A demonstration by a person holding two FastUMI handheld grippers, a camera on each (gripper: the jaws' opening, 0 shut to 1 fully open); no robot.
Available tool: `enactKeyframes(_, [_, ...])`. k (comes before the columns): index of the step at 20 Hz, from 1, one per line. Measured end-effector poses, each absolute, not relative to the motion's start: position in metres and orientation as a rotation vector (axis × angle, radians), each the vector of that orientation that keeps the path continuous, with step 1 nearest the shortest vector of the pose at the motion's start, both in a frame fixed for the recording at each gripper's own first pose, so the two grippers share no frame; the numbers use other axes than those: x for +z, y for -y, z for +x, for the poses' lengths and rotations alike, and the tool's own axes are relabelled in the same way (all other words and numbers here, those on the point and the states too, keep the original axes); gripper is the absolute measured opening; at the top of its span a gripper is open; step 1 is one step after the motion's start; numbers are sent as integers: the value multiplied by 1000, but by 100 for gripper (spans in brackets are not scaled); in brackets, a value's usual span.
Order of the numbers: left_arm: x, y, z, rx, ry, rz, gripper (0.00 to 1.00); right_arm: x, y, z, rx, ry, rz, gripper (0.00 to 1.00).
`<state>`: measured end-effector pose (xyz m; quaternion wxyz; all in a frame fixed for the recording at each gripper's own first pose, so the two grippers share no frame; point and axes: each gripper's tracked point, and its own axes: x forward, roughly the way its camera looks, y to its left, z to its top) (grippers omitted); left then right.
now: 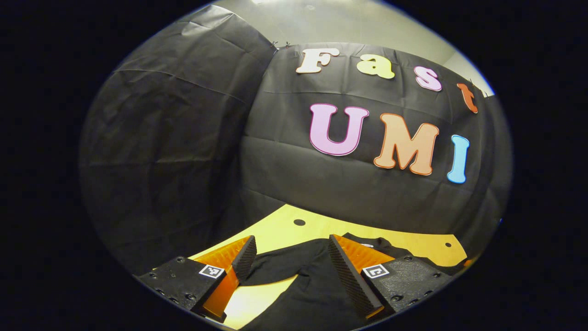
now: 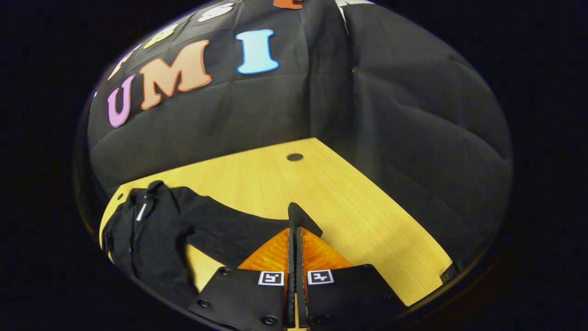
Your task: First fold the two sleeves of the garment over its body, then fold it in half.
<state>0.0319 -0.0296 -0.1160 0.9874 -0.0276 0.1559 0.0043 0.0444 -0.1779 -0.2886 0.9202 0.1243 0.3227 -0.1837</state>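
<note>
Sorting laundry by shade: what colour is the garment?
Plain black garment, clearest in the right gripper view.

The left claw (image 1: 290, 257) has two orange wedge-shaped fingers faced with black ribbed pads (image 1: 351, 276). Each finger sits on a black textured block with small round screws, and each block carries a white square tag with a black pattern. The right claw (image 2: 294, 234) has the same look: orange ribbed wedges, black blocks, two white tags, dark screws.
</note>
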Motion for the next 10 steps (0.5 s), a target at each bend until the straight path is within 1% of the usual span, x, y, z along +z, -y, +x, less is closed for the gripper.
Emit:
enactKeyframes(3, [-118,2,41,7,-321,-61,92,-247,112,90,-287,-605,230,5])
enactKeyframes(6, [-119,-31,48,12,-325,-76,93,-221,30,142,-195,-567,172,4])
enactKeyframes(10, [-122,-92,54,51,-336,-41,92,-209,-112,218,-16,-542,102,4])
